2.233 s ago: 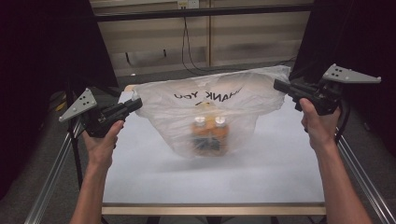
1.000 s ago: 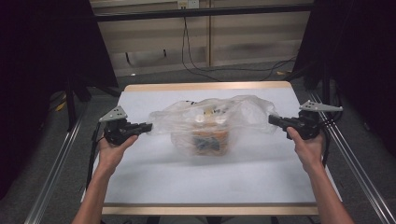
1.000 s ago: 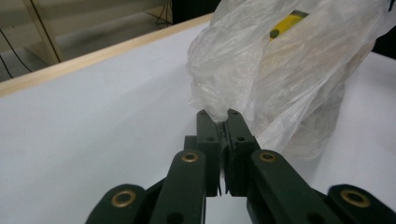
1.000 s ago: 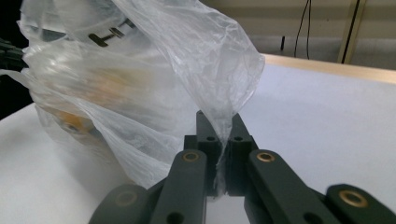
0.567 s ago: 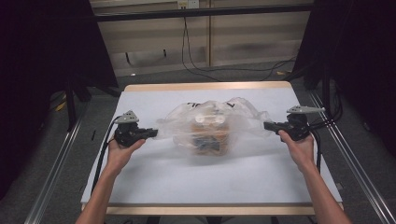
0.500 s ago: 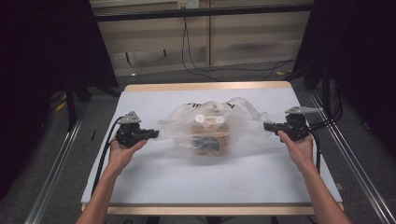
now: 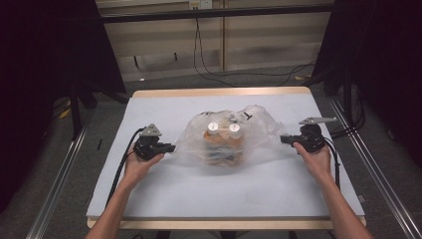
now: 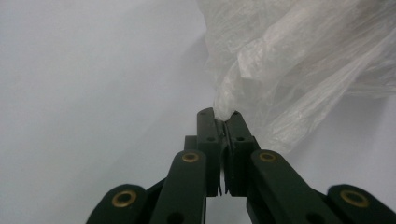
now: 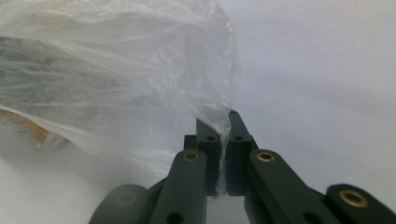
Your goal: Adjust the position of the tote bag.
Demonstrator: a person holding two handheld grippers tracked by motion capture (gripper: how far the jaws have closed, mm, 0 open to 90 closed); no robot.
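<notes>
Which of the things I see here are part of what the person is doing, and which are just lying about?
In use:
- plastic bag, pinched at each end
- bottles inside the bag
- left claw, shut on the bag
- right claw, shut on the bag

Lying about:
- table, bearing the bag
- cables on the floor behind
- socket on the wall

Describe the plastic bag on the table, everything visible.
The thin, see-through, crinkled plastic bag lies slumped near the middle of the pale grey table top, with some black print on its far side. Inside it are an orange item and two round white caps; what these are I cannot tell. The left hand-held gripper is shut on a bunched fold at the bag's left edge, and the right hand-held gripper is shut on the film at its right edge.
</notes>
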